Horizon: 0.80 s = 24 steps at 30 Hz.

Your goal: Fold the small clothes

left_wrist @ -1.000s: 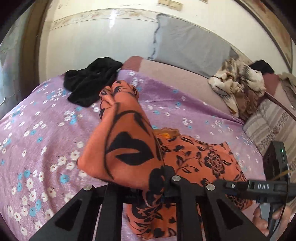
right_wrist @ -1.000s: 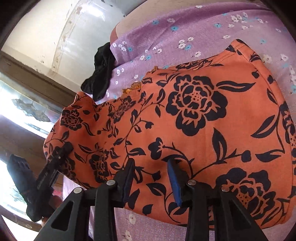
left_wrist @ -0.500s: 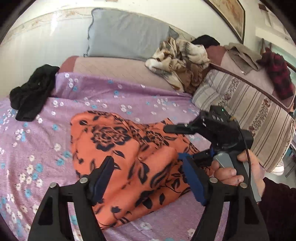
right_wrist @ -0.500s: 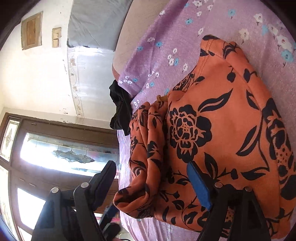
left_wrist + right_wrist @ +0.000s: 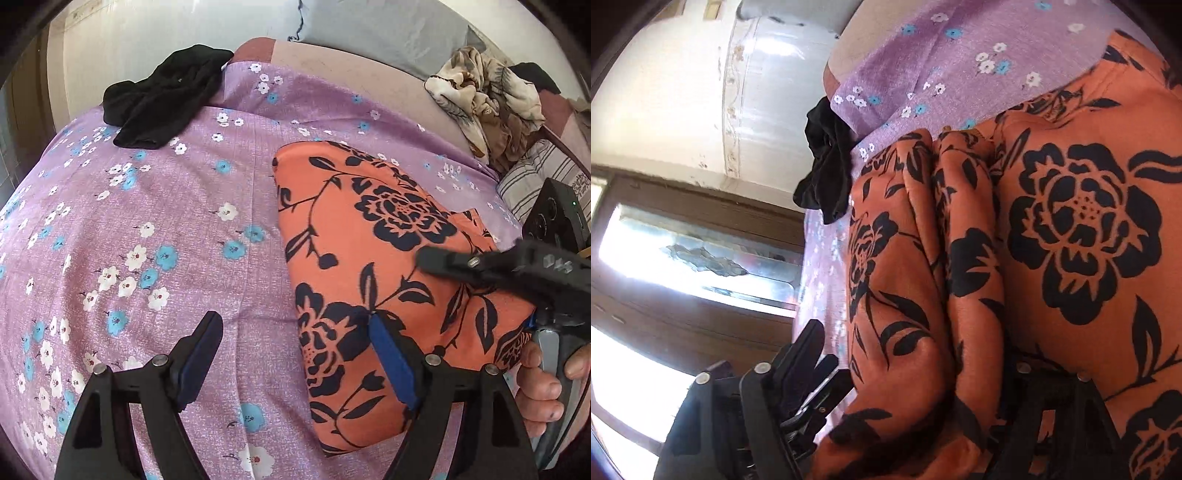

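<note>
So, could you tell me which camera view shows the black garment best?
The left wrist view: the black garment lies whole and unobstructed on the purple sheet. The right wrist view shows it only smaller and bunched at the sheet's edge.

Left black two-finger gripper (image 5: 295, 354) hangs with jaws spread wide; right black gripper (image 5: 480, 266) reaches across, gripped by a bare hand (image 5: 546, 387).

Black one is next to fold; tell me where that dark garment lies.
The crumpled black cloth garment lies at the left wrist view's upper left, on the purple floral bedsheet, apart from the orange floral garment.
</note>
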Motion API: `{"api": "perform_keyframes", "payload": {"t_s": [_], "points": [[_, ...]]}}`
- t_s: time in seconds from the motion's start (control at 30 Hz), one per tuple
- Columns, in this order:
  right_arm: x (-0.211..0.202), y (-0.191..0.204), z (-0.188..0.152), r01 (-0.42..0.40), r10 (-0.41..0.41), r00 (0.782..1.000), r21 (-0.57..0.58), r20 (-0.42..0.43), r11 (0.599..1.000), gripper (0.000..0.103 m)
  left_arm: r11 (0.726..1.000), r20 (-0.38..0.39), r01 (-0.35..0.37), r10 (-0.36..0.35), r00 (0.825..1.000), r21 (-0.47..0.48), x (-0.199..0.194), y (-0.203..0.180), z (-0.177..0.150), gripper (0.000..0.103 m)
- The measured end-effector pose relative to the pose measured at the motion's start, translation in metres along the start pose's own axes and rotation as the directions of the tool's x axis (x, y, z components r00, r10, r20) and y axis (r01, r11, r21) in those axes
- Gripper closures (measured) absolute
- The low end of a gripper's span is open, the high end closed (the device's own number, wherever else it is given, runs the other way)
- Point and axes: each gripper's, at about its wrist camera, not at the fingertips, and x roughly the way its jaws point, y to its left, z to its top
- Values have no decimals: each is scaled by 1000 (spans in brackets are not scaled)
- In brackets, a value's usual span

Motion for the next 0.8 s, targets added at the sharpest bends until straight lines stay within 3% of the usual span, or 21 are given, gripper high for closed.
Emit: {"api": "perform_keyframes", "payload": {"t_s": [0.03, 0.17, 0.3, 0.4, 0.47, 0.57, 0.6, 0.7, 0.8], "points": [[0, 5, -2, 31, -30, 1000, -33, 8, 999, 80, 1000, 3, 12, -12, 1000, 0, -1, -2, 1, 21], [-39, 34, -2, 53, -26, 986, -165, 163, 985, 85, 998, 55, 57, -56, 997, -5, -12, -10, 5, 21], [-101, 61, -3, 122, -18, 937, -280, 348, 952, 85, 991, 118, 131, -130, 984, -1, -23, -24, 8, 21], [-137, 52, -9, 214, -76, 903, -287, 424, 934, 85, 991, 96, 122, -126, 987, 52, -17, -42, 4, 21], [-149, 32, -12, 290, -164, 892, -253, 422, 923, 85, 990, 54, 114, -119, 991, 81, -2, -54, 1, 21], [-143, -18, -5, 284, -254, 940, -111, 227, 952, 81, 989, 7, 89, -90, 996, 119, 13, -70, -4, 21], [-140, -34, -3, 258, -247, 953, -44, 174, 965, 80, 989, -4, 82, -82, 997, 125, 16, -73, -4, 21], [-146, -67, 1, 91, -104, 986, 100, 129, 991, 72, 991, -26, 79, -76, 997, 108, 21, -74, -3, 21], [-161, -80, 7, -8, -27, 977, 164, 210, 986, 20, 992, -38, 82, -78, 996, 96, 25, -72, -2, 19]]}}
